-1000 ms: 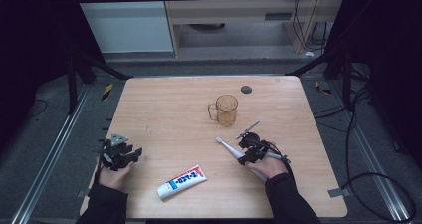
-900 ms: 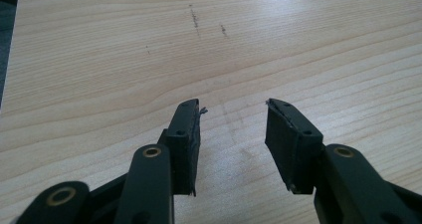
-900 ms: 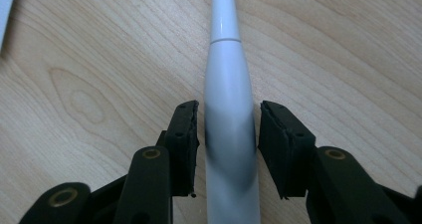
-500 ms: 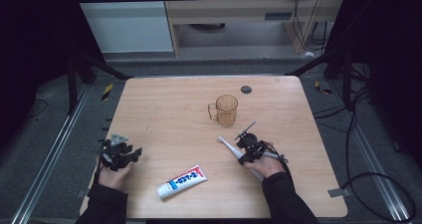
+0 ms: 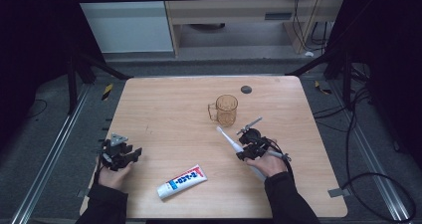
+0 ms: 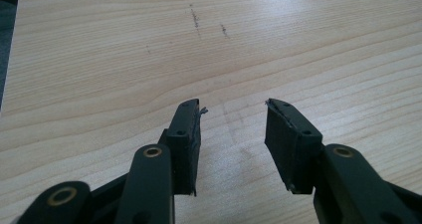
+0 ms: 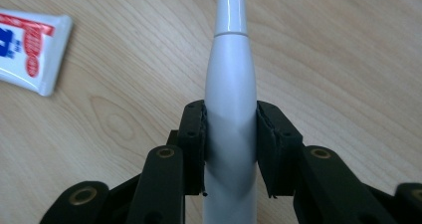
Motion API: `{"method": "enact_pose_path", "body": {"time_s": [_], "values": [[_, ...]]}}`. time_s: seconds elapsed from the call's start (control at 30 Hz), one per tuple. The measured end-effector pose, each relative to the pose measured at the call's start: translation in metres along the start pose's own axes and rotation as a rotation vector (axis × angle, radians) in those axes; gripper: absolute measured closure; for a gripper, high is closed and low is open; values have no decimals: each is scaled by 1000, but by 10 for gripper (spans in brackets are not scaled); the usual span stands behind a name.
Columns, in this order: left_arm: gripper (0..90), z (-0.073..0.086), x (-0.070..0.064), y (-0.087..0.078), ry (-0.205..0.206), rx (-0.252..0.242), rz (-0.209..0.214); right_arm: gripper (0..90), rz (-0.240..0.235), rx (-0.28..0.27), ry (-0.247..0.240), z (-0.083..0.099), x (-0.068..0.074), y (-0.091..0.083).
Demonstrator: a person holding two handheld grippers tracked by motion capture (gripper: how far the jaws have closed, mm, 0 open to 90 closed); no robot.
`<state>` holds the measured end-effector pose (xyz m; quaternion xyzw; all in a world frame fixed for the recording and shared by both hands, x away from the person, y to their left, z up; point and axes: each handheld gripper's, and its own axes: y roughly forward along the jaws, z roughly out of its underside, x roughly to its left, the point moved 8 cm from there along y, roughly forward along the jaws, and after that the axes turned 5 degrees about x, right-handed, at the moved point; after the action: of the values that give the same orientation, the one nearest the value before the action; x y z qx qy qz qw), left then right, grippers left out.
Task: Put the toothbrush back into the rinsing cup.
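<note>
My right gripper (image 5: pixel 247 151) is shut on a white electric toothbrush (image 5: pixel 230 138), whose thin head end points up and to the left toward an amber cup (image 5: pixel 226 109). In the right gripper view both pads press the toothbrush's thick grey-white body (image 7: pixel 230 114). A toothpaste tube (image 5: pixel 181 181), white with red and blue print, lies flat near the front edge; its end (image 7: pixel 31 47) appears at the upper left of the right gripper view. My left gripper (image 5: pixel 130 155) rests open at the table's left side, with bare wood between its fingers (image 6: pixel 186 142).
The wooden table (image 5: pixel 164 109) has a dark round cap (image 5: pixel 246 89) near its back edge. Metal rails and dark floor surround the table. Cables trail on the floor at the right.
The right gripper with the toothbrush has edged slightly left and forward. The left gripper has not moved.
</note>
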<state>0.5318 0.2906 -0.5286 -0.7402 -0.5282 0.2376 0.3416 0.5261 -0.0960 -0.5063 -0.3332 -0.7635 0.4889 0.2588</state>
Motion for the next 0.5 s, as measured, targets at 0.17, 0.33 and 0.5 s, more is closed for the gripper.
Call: {"method": "enact_pose_path", "body": {"time_s": [0.17, 0.33, 0.5], "values": [[568, 0, 0, 0, -1, 0, 1, 668, 2, -68, 0, -12, 3, -15], [568, 0, 0, 0, -2, 0, 2, 668, 11, -176, 20, -26, 1, -25], [568, 0, 0, 0, -3, -1, 3, 668, 22, -264, 49, -38, -4, -34]]}}
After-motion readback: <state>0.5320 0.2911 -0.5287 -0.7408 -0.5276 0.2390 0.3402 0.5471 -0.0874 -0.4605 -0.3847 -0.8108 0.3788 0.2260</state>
